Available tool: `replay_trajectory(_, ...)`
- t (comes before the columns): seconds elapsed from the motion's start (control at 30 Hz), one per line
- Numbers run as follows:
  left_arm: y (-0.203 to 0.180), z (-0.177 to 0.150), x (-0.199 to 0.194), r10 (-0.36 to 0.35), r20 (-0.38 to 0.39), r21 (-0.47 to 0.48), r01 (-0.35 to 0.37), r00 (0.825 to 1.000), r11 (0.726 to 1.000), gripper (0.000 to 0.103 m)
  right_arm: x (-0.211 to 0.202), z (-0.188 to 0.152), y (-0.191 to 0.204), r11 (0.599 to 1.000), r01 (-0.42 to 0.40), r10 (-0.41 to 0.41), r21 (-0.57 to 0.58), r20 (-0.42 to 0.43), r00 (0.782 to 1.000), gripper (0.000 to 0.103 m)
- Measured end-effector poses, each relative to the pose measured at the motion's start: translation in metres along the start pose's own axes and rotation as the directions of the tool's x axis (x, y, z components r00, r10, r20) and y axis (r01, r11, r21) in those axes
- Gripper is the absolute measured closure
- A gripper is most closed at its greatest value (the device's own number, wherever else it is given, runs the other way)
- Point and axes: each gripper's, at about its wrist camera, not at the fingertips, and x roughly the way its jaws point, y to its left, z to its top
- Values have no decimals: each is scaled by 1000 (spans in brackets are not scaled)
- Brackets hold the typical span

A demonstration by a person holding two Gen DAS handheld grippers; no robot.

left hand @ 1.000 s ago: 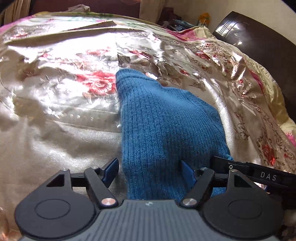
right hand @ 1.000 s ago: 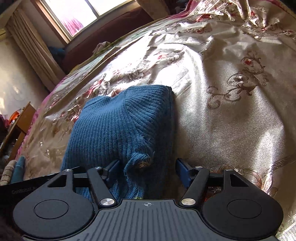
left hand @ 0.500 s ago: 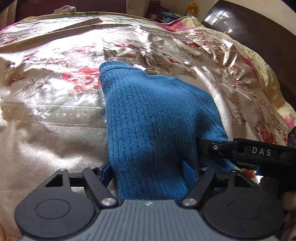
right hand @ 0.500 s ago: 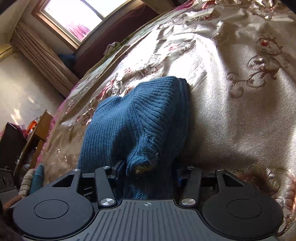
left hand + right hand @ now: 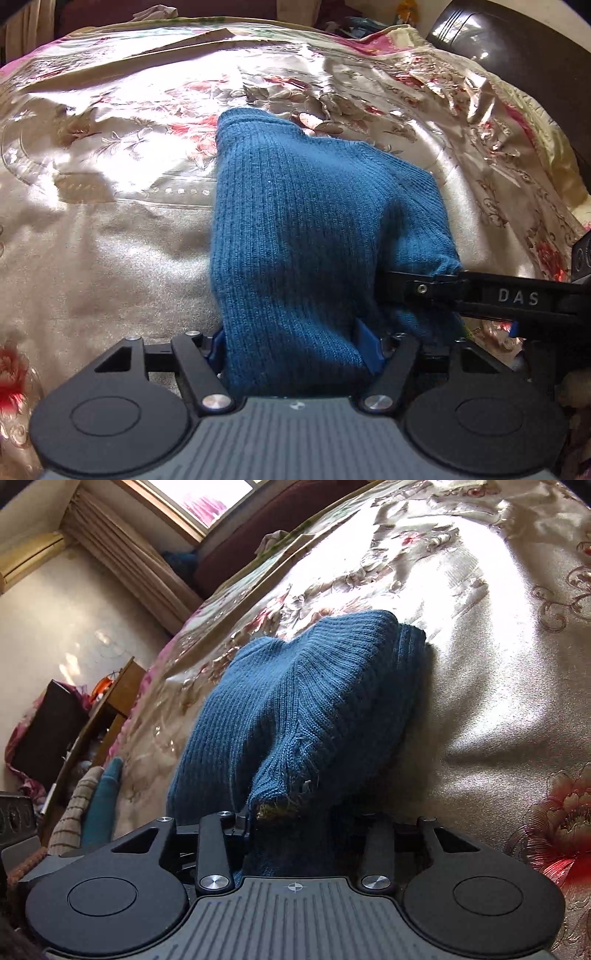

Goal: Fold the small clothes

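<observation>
Blue ribbed knit, a small woollen garment (image 5: 314, 229), fills the lower centre of both wrist views, its near edge gathered up off the shiny gold floral satin bedspread (image 5: 110, 221) while its far end lies on the bed toward the upper middle of the frame. The left gripper (image 5: 295, 350) has its jaws closed in on a thick bunch of the near hem, and the right gripper (image 5: 295, 819) pinches the other near corner, where a frayed, yellowish bit of yarn (image 5: 273, 810) shows just above the jaws. In the left view the right gripper's black finger reaches in from the right edge, touching the same fold.

The main risk, as I judge it, is the slippery satin: the far end may slide along with the lift instead of staying put, so the fold lands crooked or bunched. Uneven travel of the two grippers would twist the knit, since it is stretchy and thick. The frayed corner could snag on a jaw on release. The two grippers are close together and could knock into each other.
</observation>
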Motion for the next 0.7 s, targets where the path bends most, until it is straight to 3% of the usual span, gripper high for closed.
replay_trajectory(0.13, -14, 2, 6, 42, -7, 44, -42, 999, 998, 31, -9, 4, -15, 999, 17, -18, 50, 12, 1000, 69)
replay_trajectory(0.37, -14, -4, -11, 88, 6, 39, -89, 996, 995, 30, -15, 0, -9, 998, 70, -70, -2, 24, 997, 69)
replay_trajectory(0.57, -8, -14, -32, 141, 34, 3, -141, 989, 990, 29, -29, -6, -6, 993, 117, -117, -2, 49, 992, 62)
replay_trajectory(0.7, -13, -28, -46, 179, 63, 35, -182, 982, 983, 29, -45, -15, 2, 981, 189, -184, -39, 92, 979, 60)
